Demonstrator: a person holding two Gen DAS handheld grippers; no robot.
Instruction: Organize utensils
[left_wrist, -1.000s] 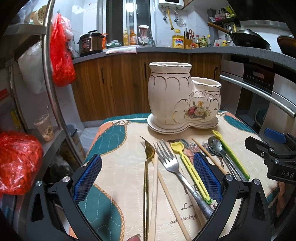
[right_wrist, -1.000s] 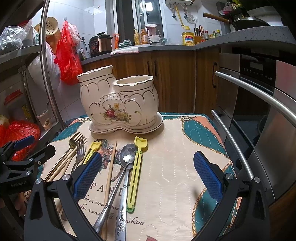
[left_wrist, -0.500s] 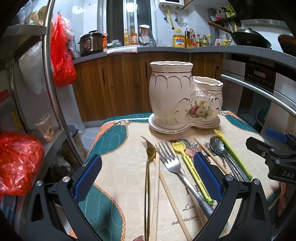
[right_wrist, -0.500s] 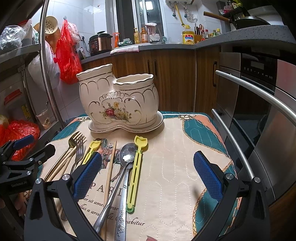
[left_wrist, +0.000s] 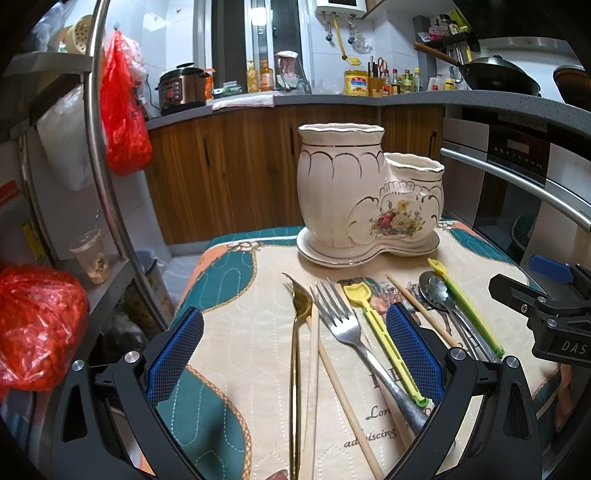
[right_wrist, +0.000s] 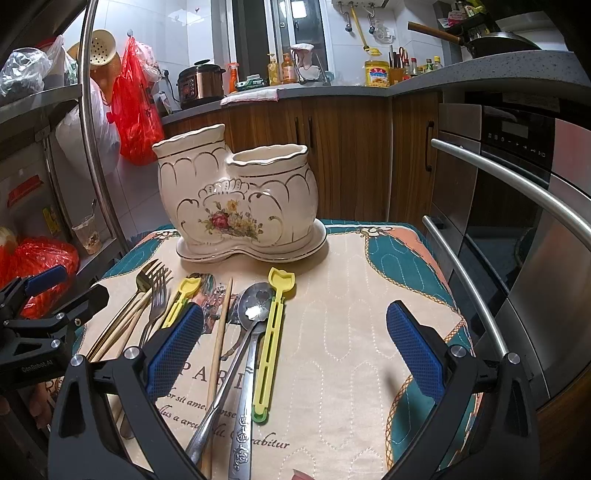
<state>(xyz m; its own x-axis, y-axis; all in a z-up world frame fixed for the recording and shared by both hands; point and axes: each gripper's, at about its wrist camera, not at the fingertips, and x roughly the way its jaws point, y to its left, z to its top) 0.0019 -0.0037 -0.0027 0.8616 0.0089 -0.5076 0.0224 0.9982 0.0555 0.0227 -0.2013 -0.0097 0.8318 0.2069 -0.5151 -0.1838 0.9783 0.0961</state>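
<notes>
Cream ceramic with gold trim, the two-pocket utensil holder (left_wrist: 369, 206) stands upright at the far end of the quilted mat (right_wrist: 351, 314), both pockets seemingly empty. Between it and me lie the utensils, side by side: a gold fork (left_wrist: 295, 350), wooden chopsticks (left_wrist: 314, 369), a steel fork (left_wrist: 351, 332), two yellow plastic utensils (right_wrist: 271, 339) and steel spoons (right_wrist: 251, 314). Each runs lengthwise from me toward the holder, heads pointing at it. My left gripper (left_wrist: 295, 358) and right gripper (right_wrist: 295, 350) hover spread wide, holding nothing. I judge sorting has not begun; next I must lower onto one handle and pinch.
</notes>
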